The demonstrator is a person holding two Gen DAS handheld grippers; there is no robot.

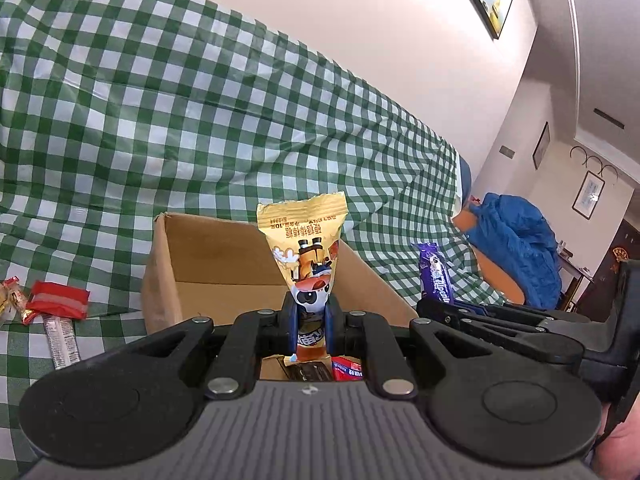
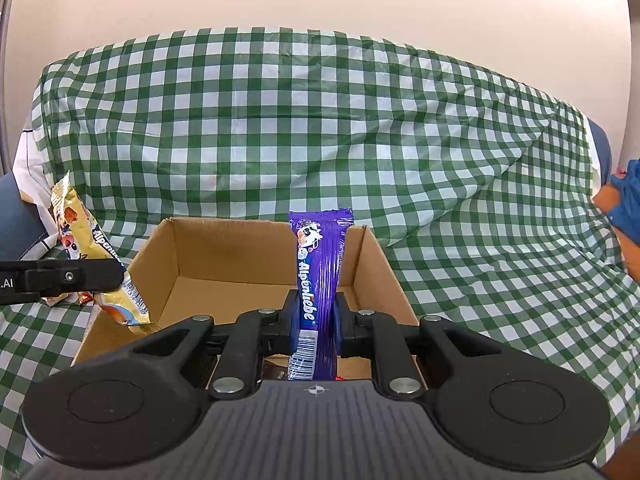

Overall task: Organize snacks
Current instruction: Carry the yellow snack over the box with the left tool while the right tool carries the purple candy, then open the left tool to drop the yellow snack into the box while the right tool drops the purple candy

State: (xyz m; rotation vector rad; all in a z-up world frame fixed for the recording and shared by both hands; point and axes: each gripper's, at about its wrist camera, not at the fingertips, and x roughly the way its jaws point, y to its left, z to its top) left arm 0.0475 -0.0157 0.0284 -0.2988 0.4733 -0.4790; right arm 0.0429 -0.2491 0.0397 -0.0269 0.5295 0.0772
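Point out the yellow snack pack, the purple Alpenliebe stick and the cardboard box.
yellow snack pack (image 1: 310,256): left wrist view, printed middle above the jaws
purple Alpenliebe stick (image 2: 320,264): right wrist view, on the lettering
cardboard box (image 2: 224,248): right wrist view, inner back wall

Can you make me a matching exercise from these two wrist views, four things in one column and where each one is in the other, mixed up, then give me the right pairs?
Things
1. yellow snack packet
2. purple Alpenliebe stick
3. red wrapper
4. cardboard box

Places
A. lying on the checked cloth, left of the box
B. clamped in the right gripper
C. standing open on the cloth beyond both grippers
D. clamped in the left gripper

Pairs: 1-D, 2-B, 3-A, 4-C
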